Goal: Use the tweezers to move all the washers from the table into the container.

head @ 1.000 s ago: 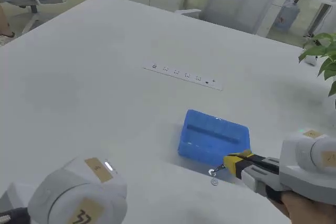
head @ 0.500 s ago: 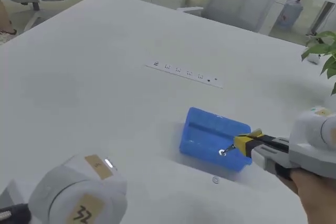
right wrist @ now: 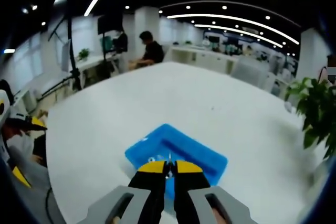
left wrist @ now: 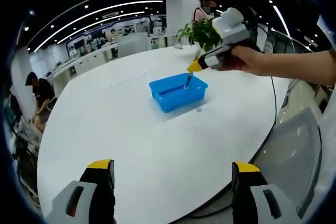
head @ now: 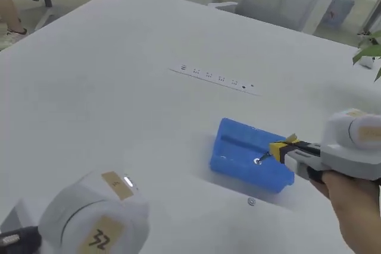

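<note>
While left claw (left wrist: 172,165) gapes empty, right claw (right wrist: 169,167) (nearly closed) pinches the tweezers (head: 264,157).

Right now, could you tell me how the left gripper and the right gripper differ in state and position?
The left gripper has its jaws wide apart and holds nothing; the right gripper is shut on the tweezers. The left gripper hangs by the table's near edge, away from the blue container; the right gripper reaches over it, tweezers pointing in. Both have yellow-tipped jaws and white bodies.
</note>
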